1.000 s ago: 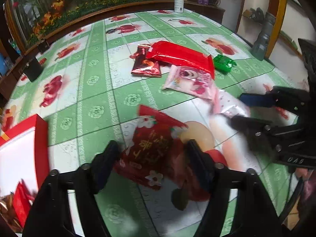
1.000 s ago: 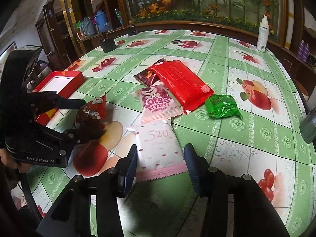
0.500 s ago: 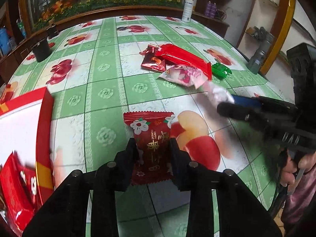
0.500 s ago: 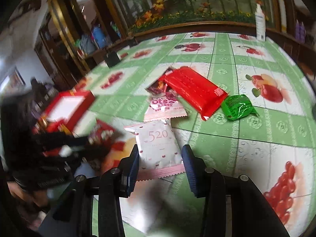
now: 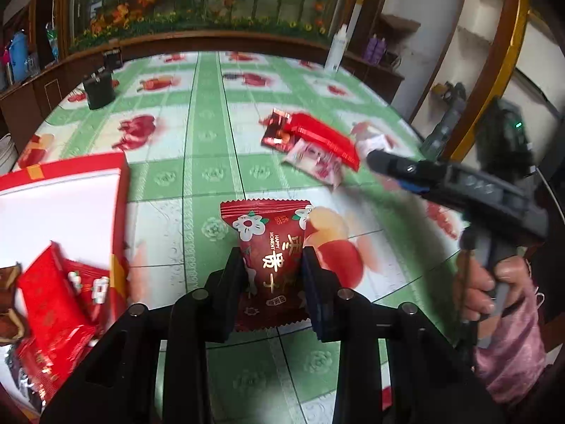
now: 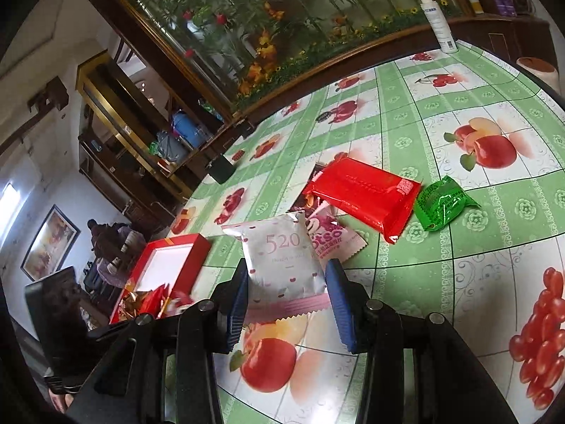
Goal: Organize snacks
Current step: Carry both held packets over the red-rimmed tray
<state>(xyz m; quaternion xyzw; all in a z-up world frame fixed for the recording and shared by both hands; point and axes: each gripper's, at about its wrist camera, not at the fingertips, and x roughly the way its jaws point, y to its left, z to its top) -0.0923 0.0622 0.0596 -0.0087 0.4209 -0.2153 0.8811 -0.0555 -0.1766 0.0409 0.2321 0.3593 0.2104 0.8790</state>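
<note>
My left gripper (image 5: 272,261) is shut on a dark red snack packet (image 5: 273,236) with white flowers and holds it upright above the tablecloth. To its left lies an open red box (image 5: 120,190) with a white inside and several red packets (image 5: 53,300) in its near end. My right gripper (image 6: 286,275), with blue pads, is shut on a white "520" packet (image 6: 282,258) raised off the table. In the right wrist view the same red box (image 6: 197,247) sits further left.
A pile remains mid-table: a long red packet (image 6: 363,194), a green packet (image 6: 441,203), a pink packet (image 6: 335,243) and a dark packet (image 6: 303,205). A black box (image 6: 222,169) and a spray bottle (image 6: 438,21) stand near the far edge. A hand (image 5: 480,289) grips the right tool.
My left gripper closed on the dark red packet, lifted it and moved toward the red box. The right gripper rose a little and rolled, still holding the white packet.
</note>
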